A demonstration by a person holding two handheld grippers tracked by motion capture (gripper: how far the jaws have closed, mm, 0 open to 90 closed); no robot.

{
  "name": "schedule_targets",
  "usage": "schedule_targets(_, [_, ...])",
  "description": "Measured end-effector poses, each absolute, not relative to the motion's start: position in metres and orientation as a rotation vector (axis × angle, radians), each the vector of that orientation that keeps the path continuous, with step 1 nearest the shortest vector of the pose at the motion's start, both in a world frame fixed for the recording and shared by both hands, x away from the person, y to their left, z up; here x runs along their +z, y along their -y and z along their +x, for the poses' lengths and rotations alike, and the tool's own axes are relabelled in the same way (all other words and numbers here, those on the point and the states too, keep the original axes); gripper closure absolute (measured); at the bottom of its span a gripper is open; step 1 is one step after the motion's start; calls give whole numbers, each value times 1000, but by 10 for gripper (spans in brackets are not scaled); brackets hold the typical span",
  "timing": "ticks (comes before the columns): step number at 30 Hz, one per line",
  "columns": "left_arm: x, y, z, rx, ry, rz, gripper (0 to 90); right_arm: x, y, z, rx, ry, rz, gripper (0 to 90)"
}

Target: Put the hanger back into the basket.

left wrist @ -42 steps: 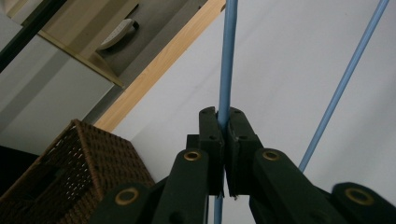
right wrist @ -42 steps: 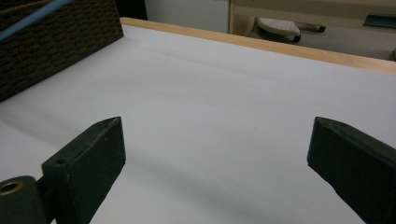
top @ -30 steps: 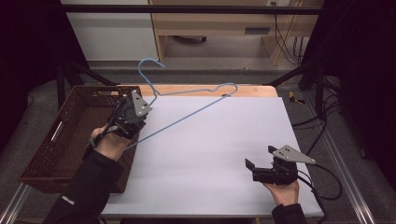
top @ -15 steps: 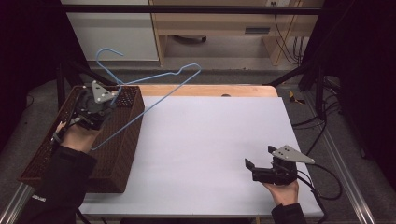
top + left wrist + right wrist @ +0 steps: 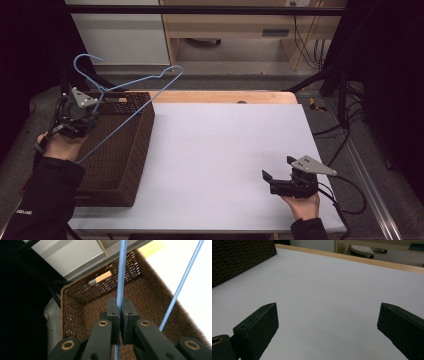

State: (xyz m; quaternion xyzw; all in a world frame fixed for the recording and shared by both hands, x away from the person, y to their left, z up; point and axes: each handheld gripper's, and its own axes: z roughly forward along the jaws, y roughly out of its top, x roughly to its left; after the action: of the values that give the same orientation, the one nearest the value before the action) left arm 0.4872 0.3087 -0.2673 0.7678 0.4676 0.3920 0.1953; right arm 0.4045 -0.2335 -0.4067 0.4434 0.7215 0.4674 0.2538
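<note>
A blue wire hanger (image 5: 150, 99) hangs in the air over the brown wicker basket (image 5: 125, 165) at the table's left side, its hook pointing up and back. My left gripper (image 5: 75, 117) is shut on one wire of the hanger (image 5: 121, 270), which runs straight up between the closed jaws (image 5: 119, 305); the hanger's other wire slants off to the right. Below lies the basket's floor (image 5: 75, 302). My right gripper (image 5: 267, 181) rests low near the table's front right, open (image 5: 328, 315), with bare white tabletop (image 5: 324, 277) between its jaws.
An orange and grey tag (image 5: 101, 278) sits on the basket's far wall. The basket's side (image 5: 237, 257) stands at the far left of the right gripper view. A wooden strip (image 5: 225, 96) edges the table's back. Cables (image 5: 350, 130) lie on the floor at the right.
My left gripper has carried the hanger leftward from the table's left part to above the basket. The right gripper has stayed still and open.
</note>
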Motion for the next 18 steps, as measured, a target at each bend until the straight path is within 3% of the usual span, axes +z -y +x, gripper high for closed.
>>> schedule_targets(18, [-300,-359,487,1103,-1471,2160,864,-408,232,405,1268,-1967,1206,42])
